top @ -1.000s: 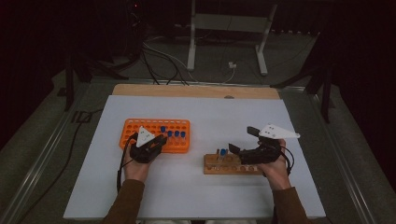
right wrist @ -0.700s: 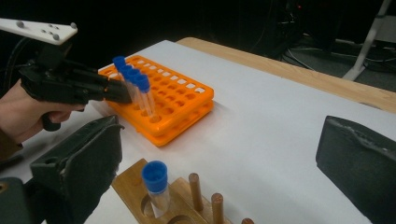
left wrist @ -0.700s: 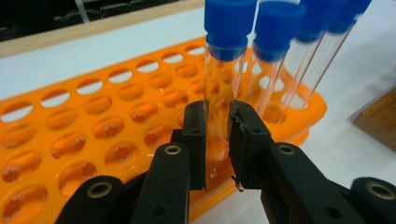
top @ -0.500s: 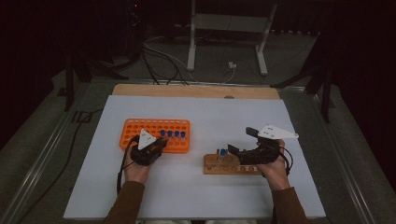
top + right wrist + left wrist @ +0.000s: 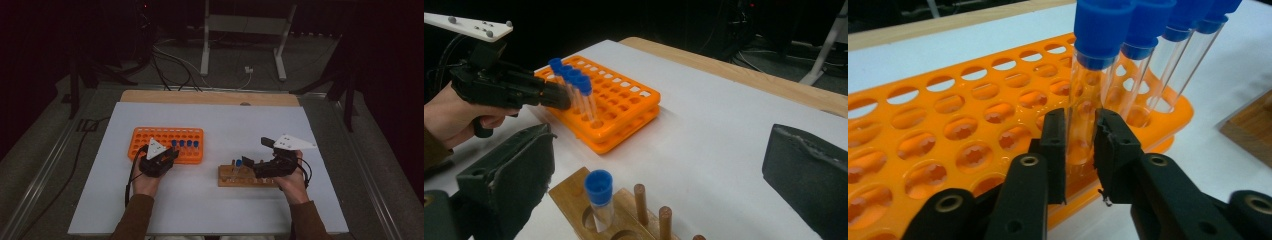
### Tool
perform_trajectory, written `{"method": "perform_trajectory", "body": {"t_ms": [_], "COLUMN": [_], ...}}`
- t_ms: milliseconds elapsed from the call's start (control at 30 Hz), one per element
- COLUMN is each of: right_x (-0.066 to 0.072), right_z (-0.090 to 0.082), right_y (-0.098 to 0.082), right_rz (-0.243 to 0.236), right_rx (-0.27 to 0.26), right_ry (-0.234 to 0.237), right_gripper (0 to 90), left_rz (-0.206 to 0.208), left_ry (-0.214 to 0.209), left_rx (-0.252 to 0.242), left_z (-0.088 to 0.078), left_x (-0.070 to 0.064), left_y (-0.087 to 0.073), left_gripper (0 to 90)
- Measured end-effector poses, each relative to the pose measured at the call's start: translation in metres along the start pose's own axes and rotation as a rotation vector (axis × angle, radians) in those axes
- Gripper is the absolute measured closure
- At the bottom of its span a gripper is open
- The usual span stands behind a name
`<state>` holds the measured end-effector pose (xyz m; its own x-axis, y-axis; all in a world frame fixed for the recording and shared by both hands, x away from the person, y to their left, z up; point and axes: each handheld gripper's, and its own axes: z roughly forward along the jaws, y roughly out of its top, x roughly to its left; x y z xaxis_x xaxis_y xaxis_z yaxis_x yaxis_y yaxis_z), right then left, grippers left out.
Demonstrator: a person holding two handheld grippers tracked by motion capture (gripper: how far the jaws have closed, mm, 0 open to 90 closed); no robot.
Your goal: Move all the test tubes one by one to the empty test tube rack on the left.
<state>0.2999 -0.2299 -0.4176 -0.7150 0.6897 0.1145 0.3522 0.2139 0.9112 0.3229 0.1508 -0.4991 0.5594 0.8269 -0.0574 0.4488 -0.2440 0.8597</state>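
Left gripper (image 5: pixel 1080 155) pinched the nearest blue-capped test tube (image 5: pixel 1093 75) in the orange rack (image 5: pixel 948 125), apparently ready to lift, while right gripper (image 5: pixel 659 165), lower frame, waited jaws spread over the wooden stand (image 5: pixel 624 210).

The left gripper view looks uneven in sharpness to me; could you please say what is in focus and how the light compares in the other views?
Left gripper view: the jaws and the nearest tube are fairly sharp, the blue caps soft. High view: dim, dark surroundings, only the white table lit. Right gripper view: the orange rack is clear, the near jaws blurred.
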Motion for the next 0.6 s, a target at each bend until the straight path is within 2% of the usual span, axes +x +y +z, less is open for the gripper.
{"method": "perform_trajectory", "body": {"t_ms": [133, 300, 400, 500, 600], "right_x": [0.000, 0.002, 0.003, 0.005, 0.007], "right_z": [0.001, 0.005, 0.008, 0.010, 0.013], "right_y": [-0.001, -0.004, -0.006, -0.008, -0.011], "right_rz": [0.000, 0.000, -0.001, 0.000, 0.002], "right_rx": [0.003, 0.013, 0.022, 0.027, 0.039], "right_ry": [0.006, 0.015, 0.023, 0.029, 0.035], "right_gripper": [0.5, 0.5, 0.5, 0.5, 1.8], "left_rz": [-0.032, -0.072, -0.077, -0.079, -0.088], "left_ry": [-0.028, -0.036, -0.038, -0.024, -0.026], "left_rx": [-0.031, -0.089, -0.107, -0.124, -0.133], "left_z": [-0.008, -0.025, -0.035, -0.046, -0.056], "left_x": [0.002, 0.007, 0.010, 0.012, 0.013], "left_y": [0.003, 0.005, 0.006, 0.007, 0.007], "left_gripper": [69.2, 59.4, 55.8, 45.0, 38.7]}}
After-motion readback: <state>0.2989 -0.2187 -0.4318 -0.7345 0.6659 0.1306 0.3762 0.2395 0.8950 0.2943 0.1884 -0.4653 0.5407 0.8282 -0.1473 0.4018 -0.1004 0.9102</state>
